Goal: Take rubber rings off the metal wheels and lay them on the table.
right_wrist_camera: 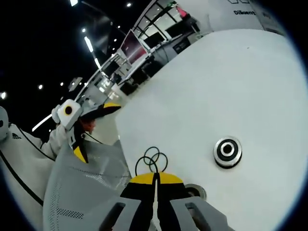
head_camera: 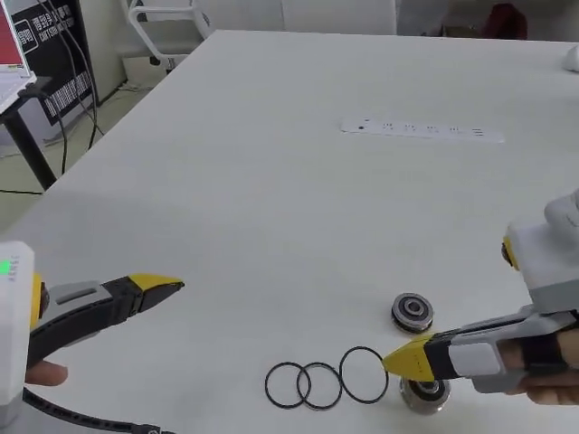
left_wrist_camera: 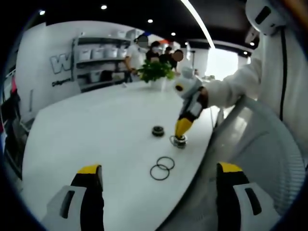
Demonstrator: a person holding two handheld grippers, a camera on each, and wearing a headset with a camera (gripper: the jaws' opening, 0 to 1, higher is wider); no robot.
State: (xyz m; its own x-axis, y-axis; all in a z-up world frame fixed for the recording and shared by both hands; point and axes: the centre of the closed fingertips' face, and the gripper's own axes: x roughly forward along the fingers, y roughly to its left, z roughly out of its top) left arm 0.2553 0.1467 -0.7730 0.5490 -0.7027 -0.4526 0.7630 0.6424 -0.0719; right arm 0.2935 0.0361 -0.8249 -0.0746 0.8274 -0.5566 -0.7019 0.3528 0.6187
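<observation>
Right gripper (head_camera: 398, 360), jaws pressed together seemingly for prying, sits at the metal wheel (head_camera: 425, 395) at 3 o'clock from 3 rubber rings (head_camera: 318, 384); left gripper (head_camera: 158, 287) waits spread.

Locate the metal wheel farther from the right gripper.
Head view, lower right: the wheel sits just beyond the right gripper and the other wheel.
</observation>
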